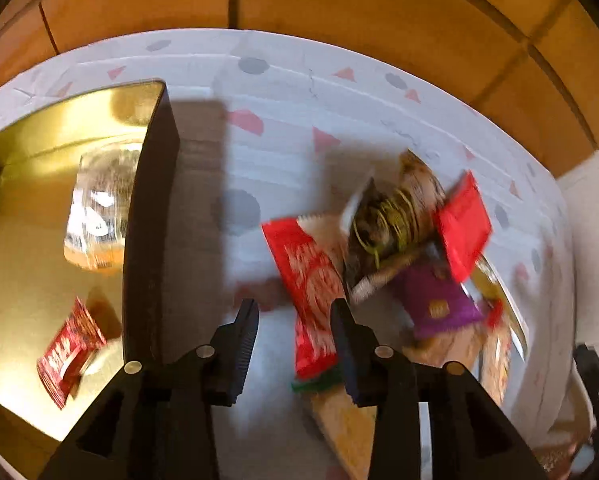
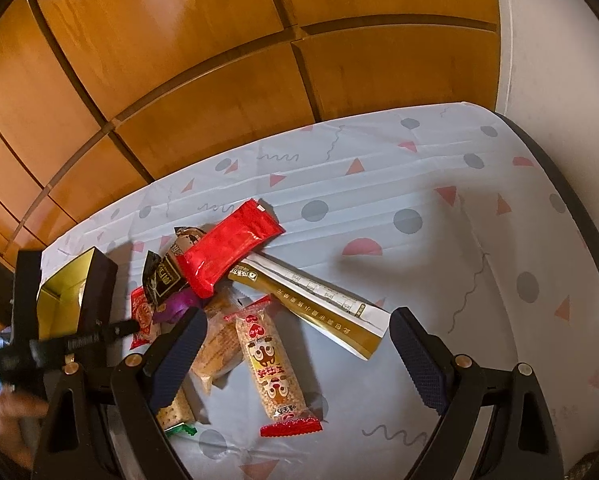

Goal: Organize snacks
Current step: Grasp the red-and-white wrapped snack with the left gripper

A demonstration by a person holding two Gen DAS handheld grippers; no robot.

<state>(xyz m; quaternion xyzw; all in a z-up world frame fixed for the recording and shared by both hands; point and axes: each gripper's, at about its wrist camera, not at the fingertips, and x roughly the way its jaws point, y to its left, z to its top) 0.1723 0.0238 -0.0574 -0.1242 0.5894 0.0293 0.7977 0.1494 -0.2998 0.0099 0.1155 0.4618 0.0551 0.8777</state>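
Observation:
A pile of snack packets lies on the patterned tablecloth. In the left wrist view my left gripper [image 1: 295, 312] is open and empty, its jaws apart just above a red KitKat-style packet [image 1: 309, 276]. A gold-lined box [image 1: 31, 240] with dark walls stands to its left and holds a clear wrapped snack [image 1: 99, 208] and a small red packet [image 1: 69, 354]. In the right wrist view my right gripper [image 2: 295, 334] is wide open and empty over the pile: a red foil packet [image 2: 227, 250], a long gold sachet [image 2: 319, 304] and a peanut bar [image 2: 273, 372].
Wooden cabinet doors [image 2: 179, 60] rise behind the table. The table's right edge [image 2: 559, 208] meets a white wall. A dark packet [image 1: 383, 224], a purple packet [image 1: 439, 300] and crackers [image 2: 175, 408] also lie in the pile. The left gripper's body [image 2: 59, 344] shows beside the box [image 2: 75, 296].

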